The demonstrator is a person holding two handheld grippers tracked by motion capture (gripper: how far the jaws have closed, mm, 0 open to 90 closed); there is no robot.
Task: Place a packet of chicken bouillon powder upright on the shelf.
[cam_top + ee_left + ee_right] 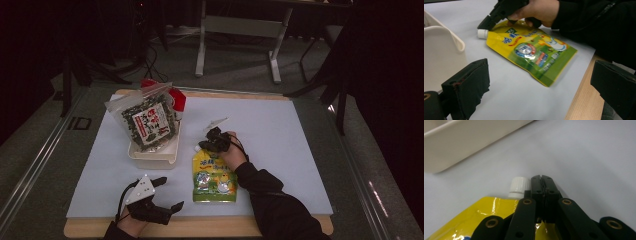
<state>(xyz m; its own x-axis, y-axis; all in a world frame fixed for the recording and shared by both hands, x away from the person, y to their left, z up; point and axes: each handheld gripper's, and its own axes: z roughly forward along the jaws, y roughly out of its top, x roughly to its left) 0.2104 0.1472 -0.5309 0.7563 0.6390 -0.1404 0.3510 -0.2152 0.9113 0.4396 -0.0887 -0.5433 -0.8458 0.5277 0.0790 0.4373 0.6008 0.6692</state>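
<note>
2 grippers: left gripper [167,192] waits, fingers wide and empty; right gripper [541,181] has fingers pressed together, empty.
Pouch: yellow pouch [214,177] flat on worktop [280,150], near centre.
Cap: white cap [519,185] just beside right fingers.
Advice: part the fingers, then pinch the cap squarely.

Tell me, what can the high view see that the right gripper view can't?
High view alone: a clear bag of green snacks standing in the white plastic tub, and the left gripper with jaws open near the table's front edge. Right gripper view alone: the right gripper jaws pressed shut beside the pouch's white screw cap. Both: the yellow-green spouted pouch, tub and pale mat.
</note>
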